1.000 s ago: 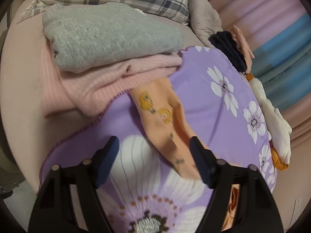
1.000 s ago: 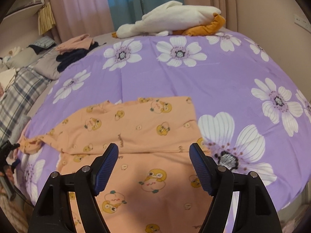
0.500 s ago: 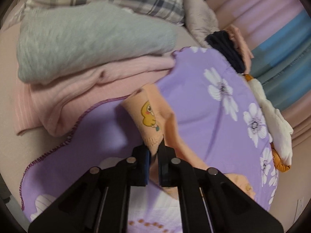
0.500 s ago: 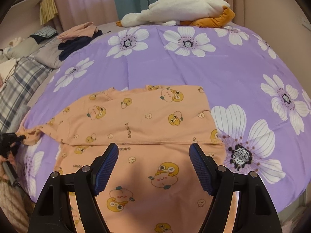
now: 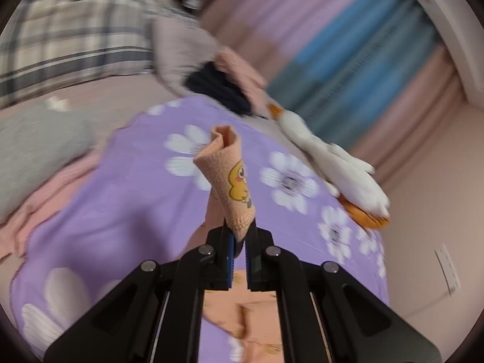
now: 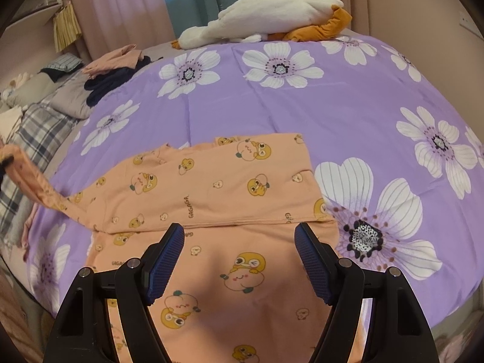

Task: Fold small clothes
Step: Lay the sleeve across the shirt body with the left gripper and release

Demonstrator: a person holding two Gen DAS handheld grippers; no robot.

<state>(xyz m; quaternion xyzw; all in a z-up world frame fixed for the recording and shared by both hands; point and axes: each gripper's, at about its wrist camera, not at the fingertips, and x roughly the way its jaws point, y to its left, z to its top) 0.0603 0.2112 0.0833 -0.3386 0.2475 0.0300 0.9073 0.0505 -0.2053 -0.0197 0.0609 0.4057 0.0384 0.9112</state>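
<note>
The orange garment [image 6: 230,187] is soft matt knit cloth, its cuff [image 5: 234,181] showing a fine ribbed weave where the left hand-held gripper [image 5: 239,249] pinches it. The purple bedspread [image 6: 332,115] looks smoother and thinner, with a faint sheen along its creases. The right hand-held gripper [image 6: 240,260] is matt black plastic with small metal screw heads, and its blue pads [image 6: 165,263] carry a rough, dotted texture. The white plush toy [image 6: 272,15] looks fleecy.

Garment [image 6: 217,187] spread on bedspread [image 6: 348,115], plush toy [image 6: 266,15] behind, clothes pile [image 6: 115,69] far left
</note>
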